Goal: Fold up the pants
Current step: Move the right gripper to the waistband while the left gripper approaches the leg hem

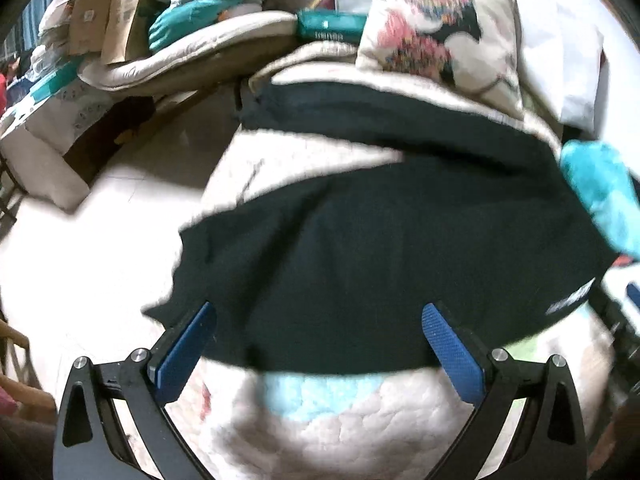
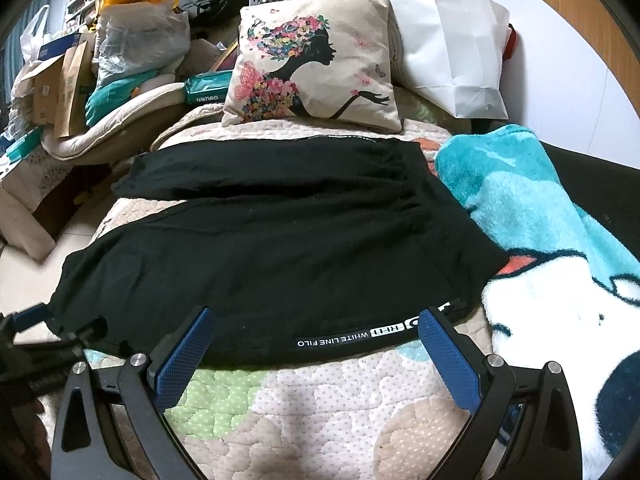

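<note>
Black pants (image 2: 280,240) lie spread flat across a quilted bed (image 2: 320,408), legs running to the left, one leg nearer the cushion (image 2: 316,68) at the far side. We hold both tongs wide apart above the near hem: the left gripper (image 1: 316,320) over the leg end (its view is blurred), the right gripper (image 2: 316,324) over the edge bearing a white-lettered label (image 2: 360,336). Neither pinches any cloth. A turquoise blanket (image 2: 540,220) lies just beside the pants on the right, touching them.

Cluttered home bedroom, quilted bedspread (image 2: 320,408), printed cushion (image 2: 312,68), fleece blanket (image 2: 532,208)
</note>
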The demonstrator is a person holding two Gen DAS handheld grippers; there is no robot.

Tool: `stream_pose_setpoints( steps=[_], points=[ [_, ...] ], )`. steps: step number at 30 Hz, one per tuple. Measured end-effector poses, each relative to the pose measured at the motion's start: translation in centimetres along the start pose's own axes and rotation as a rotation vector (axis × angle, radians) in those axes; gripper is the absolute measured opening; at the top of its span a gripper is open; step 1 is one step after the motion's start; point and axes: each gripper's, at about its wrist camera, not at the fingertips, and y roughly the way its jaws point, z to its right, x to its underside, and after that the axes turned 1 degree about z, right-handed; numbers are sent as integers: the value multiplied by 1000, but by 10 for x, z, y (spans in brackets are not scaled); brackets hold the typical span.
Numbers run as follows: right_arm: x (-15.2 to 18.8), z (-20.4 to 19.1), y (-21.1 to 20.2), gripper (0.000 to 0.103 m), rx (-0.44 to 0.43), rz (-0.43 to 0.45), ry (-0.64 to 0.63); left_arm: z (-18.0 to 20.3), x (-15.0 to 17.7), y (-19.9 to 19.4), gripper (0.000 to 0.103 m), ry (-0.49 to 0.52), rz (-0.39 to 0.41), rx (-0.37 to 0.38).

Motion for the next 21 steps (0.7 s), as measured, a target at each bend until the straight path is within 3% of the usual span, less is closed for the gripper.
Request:
stream_pose_setpoints(
  steps=[4, 10, 16, 21],
  points=[
    [-16, 7, -10, 103, -31, 14, 8, -8, -45, -19, 103, 29, 71, 18],
    [-52, 18, -14, 103, -24, 50, -62, -24, -99, -12, 103, 100, 129, -70],
    [-107, 48, 28, 103, -50, -42, -45, -46, -145, 25, 103, 86, 76, -65],
    [-147, 72, 88, 103, -3, -100, -87, -53, -175, 71, 103, 95, 60, -75]
  ],
)
